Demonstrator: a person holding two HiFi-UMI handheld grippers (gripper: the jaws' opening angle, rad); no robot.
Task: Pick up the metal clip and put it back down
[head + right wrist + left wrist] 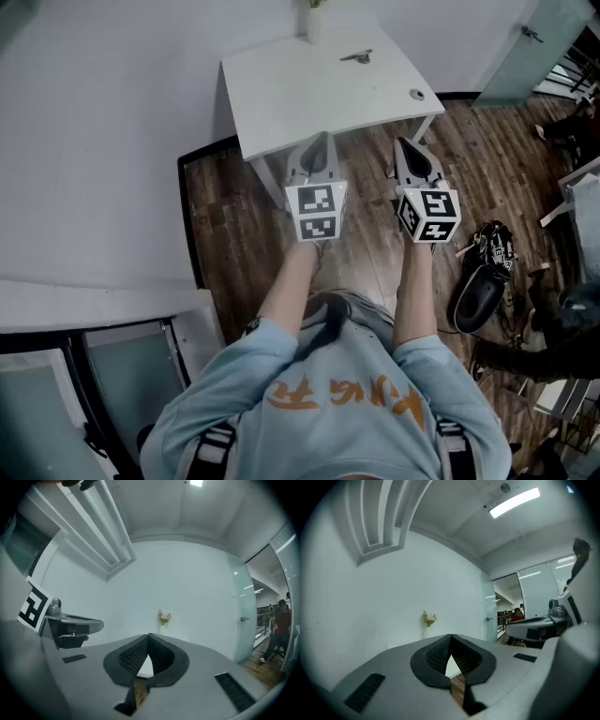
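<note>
Seemingly poised for a reach not yet begun, the left gripper (321, 141) and right gripper (404, 146) hover short of the white worktop (281, 98), fingers closed on nothing, while the metal clip (356, 57) lies near its far edge.

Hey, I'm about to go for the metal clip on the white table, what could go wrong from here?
The left gripper and the right gripper both have their jaws shut with nothing between them. Reaching in like that would likely just push the metal clip across the table. The clip lies toward the far side, not far from the vase, so a long reach might knock the vase over.
</note>
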